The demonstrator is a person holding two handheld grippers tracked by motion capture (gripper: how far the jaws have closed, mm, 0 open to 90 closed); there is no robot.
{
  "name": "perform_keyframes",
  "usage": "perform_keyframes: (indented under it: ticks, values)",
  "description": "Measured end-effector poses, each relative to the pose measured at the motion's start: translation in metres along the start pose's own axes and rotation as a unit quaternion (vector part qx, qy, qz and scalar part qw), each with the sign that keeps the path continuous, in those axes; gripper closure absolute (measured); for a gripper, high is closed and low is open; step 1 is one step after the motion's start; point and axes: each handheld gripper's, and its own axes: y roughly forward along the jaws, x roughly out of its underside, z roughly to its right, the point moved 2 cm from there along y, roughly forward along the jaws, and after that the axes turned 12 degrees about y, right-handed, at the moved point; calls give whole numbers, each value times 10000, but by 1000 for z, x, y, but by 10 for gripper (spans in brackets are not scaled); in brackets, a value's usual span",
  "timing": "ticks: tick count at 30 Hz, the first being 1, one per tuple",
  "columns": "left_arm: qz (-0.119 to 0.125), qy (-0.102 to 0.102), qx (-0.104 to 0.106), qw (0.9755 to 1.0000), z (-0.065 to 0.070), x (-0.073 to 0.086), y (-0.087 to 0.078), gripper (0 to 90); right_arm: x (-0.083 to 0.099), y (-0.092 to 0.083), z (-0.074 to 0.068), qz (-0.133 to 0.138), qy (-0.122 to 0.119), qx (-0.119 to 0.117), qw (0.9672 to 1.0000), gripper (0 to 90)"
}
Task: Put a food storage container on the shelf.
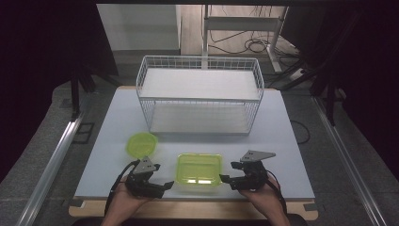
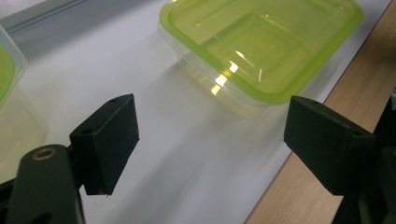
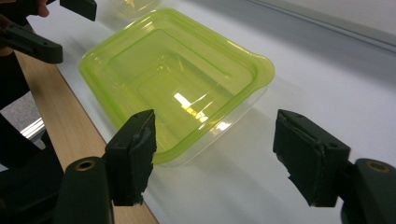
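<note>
In the left gripper view the round clear plastic tub with a lime-green lid (image 2: 9,93) is cut off by the left edge, so just a sliver of lid and wall shows. There the far corner of the rectangular clear plastic container with a lime-green lid (image 2: 261,46) runs off the top edge. In the right gripper view the left claw (image 3: 70,23) is cut by the top-left corner, and the round tub is a blurred scrap at the top edge.

Left tongs (image 1: 165,184) in left hand (image 1: 123,200), jaws spread and empty, right tongs (image 1: 227,172) in right hand (image 1: 263,197), jaws likewise apart, both pointing inward
</note>
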Motion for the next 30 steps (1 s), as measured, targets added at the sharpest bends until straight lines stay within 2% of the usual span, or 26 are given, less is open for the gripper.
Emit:
perform_keyframes:
  ticks: [13,20,24,30]
  values:
    - [-175,109,-42,9998,-1,7,0,181,-6,25,10,-427,371,-257,9981,385]
    - [-251,179,-68,9995,-1,8,1,182,-10,34,15,-668,576,-447,9951,514]
    - [-291,207,-90,9993,0,9,1,183,-14,35,17,-744,693,-615,9929,631]
    - [-298,225,-132,9992,-1,9,0,183,-21,40,17,-891,716,-701,9910,701]
